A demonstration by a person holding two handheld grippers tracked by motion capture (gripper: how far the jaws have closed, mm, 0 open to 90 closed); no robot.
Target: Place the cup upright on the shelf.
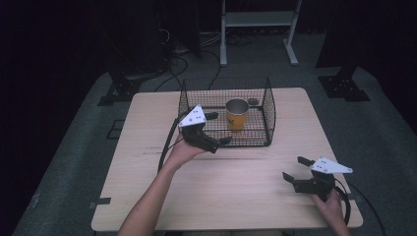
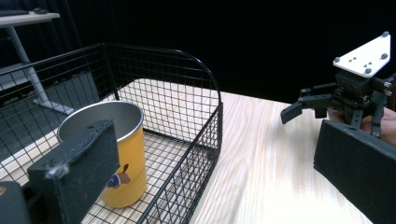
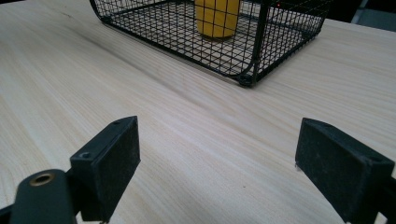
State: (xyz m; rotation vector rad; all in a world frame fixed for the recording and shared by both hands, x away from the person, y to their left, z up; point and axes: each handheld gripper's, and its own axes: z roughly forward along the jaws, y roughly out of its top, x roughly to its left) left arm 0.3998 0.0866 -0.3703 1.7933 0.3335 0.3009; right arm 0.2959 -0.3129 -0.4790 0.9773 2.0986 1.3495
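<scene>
In the high view, a yellow metal cup [image 1: 237,114] stands upright inside a black wire basket [image 1: 268,115] at upper centre; the left gripper [image 1: 218,129] straddles the basket's near-left corner, jaws spread, apparently empty. The left gripper view puts the cup at lower left. In the right gripper view, the right gripper [image 3: 212,158] is parted over the pale wooden table [image 3: 70,70].

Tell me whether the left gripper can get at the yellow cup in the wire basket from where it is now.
Probably yes. The left gripper is open at the basket's left front corner, with the basket's low front wire wall between its jaws. The basket is open on top and the yellow cup stands upright, alone.
</scene>
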